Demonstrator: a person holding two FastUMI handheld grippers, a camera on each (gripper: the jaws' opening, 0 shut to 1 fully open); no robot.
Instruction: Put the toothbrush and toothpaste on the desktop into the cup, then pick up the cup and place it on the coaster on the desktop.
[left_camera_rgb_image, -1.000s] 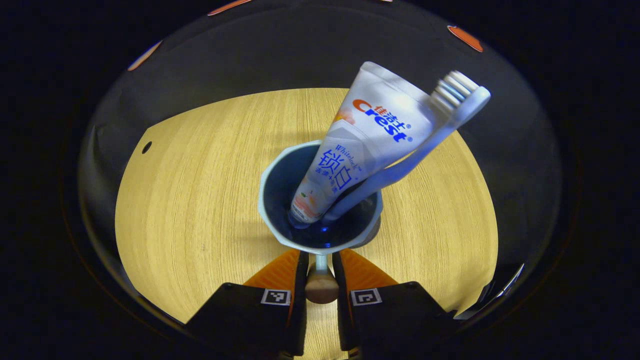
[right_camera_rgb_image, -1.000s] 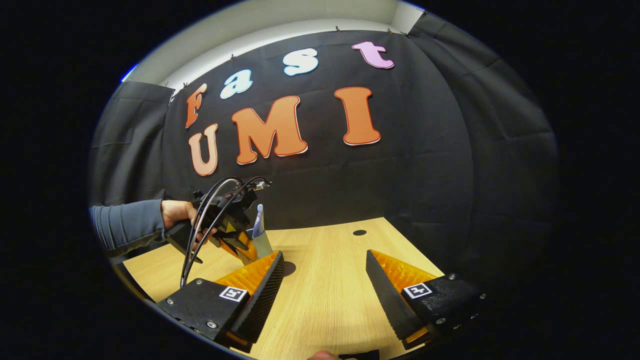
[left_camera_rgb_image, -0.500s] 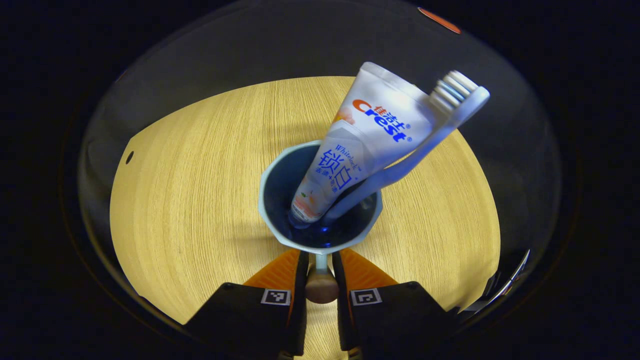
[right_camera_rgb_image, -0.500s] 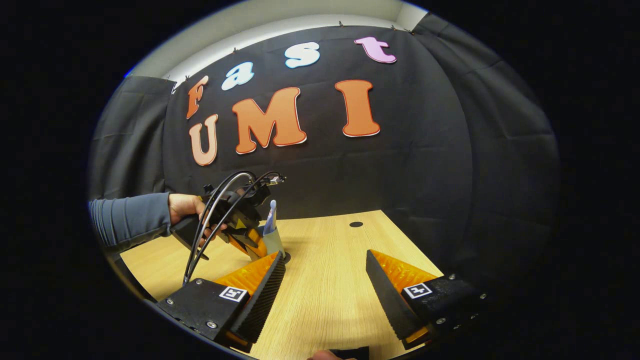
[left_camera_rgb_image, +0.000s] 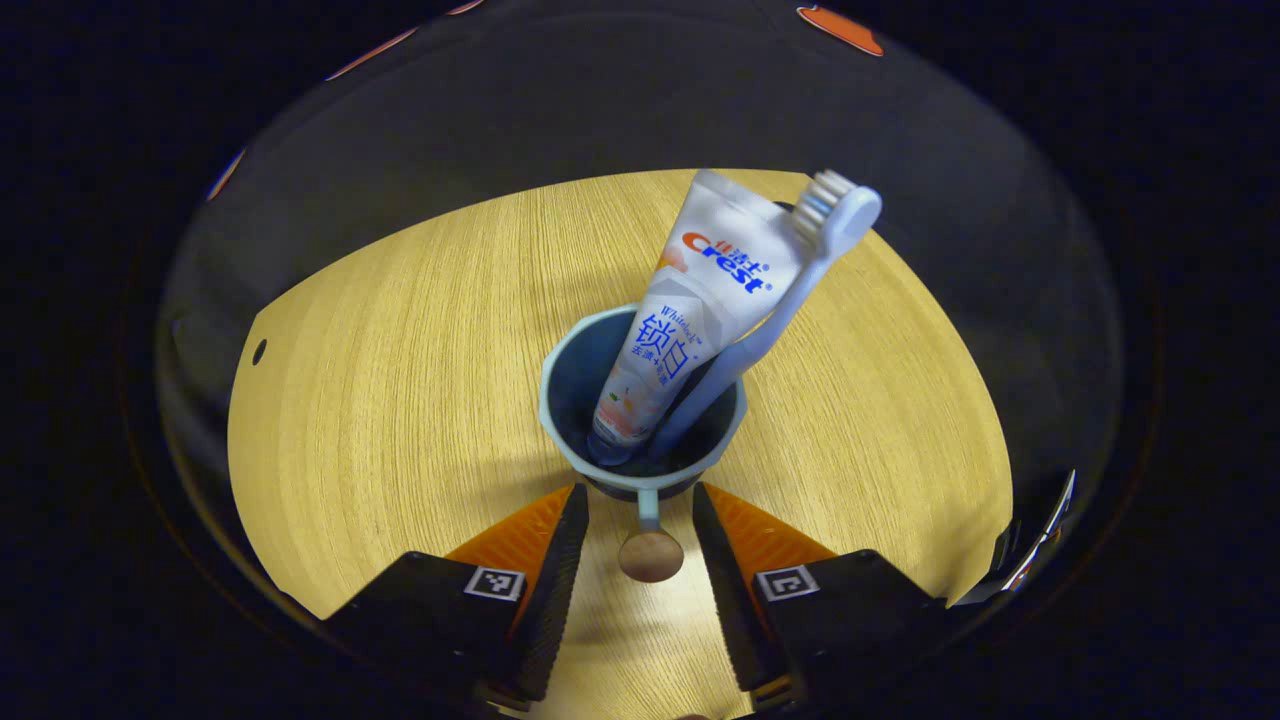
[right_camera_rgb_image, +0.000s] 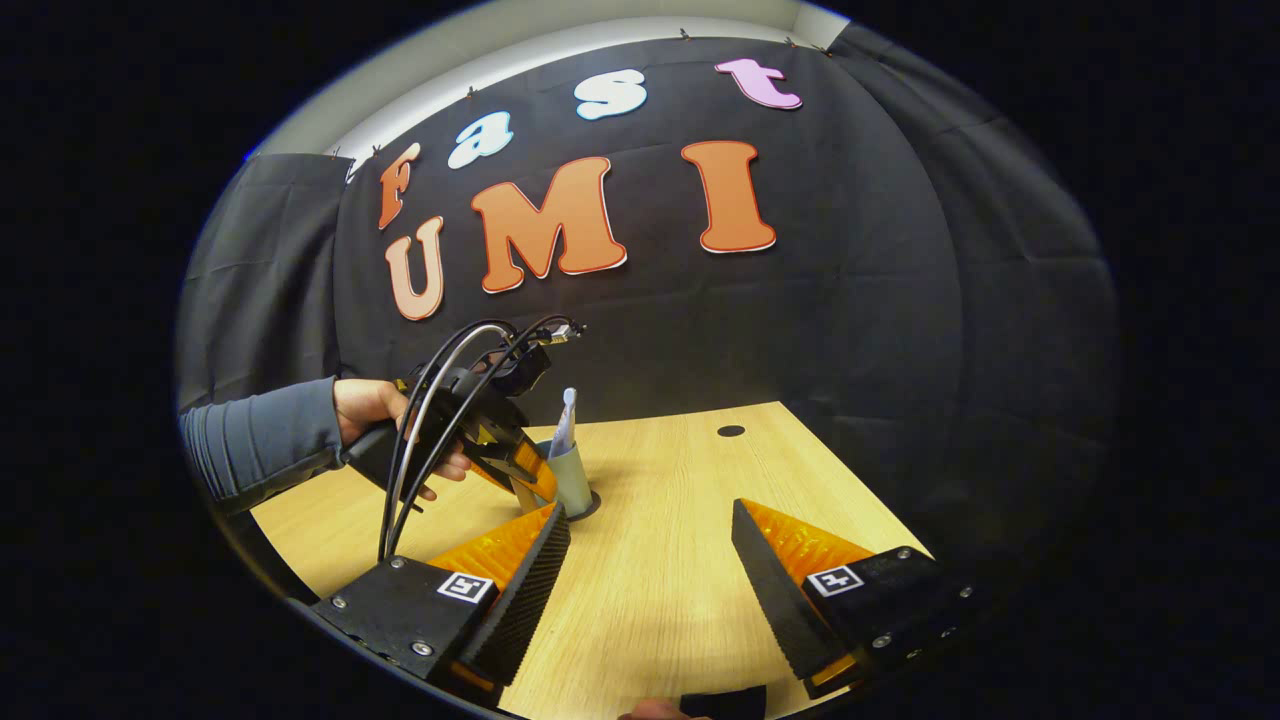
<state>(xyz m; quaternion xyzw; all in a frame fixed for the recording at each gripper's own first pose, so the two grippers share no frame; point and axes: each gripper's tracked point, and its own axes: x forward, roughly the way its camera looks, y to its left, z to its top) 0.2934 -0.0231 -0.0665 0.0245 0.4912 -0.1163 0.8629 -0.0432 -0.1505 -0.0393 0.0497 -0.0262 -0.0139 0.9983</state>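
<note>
A pale blue faceted cup (left_camera_rgb_image: 640, 420) is sitting at centre frame in the left gripper view, holding a white toothpaste tube (left_camera_rgb_image: 690, 320) and a light blue toothbrush (left_camera_rgb_image: 780, 300), both leaning toward the upper right. Its thin handle is ending in a round wooden knob (left_camera_rgb_image: 650, 556). The left gripper (left_camera_rgb_image: 640, 530) is standing apart, fingers flanking the handle without touching. In the right gripper view, the cup is resting on a dark round coaster (right_camera_rgb_image: 590, 508) left of centre on the light wood-grain desktop (right_camera_rgb_image: 680, 560). The right gripper (right_camera_rgb_image: 650, 575) is hanging wide apart, holding nothing.
</note>
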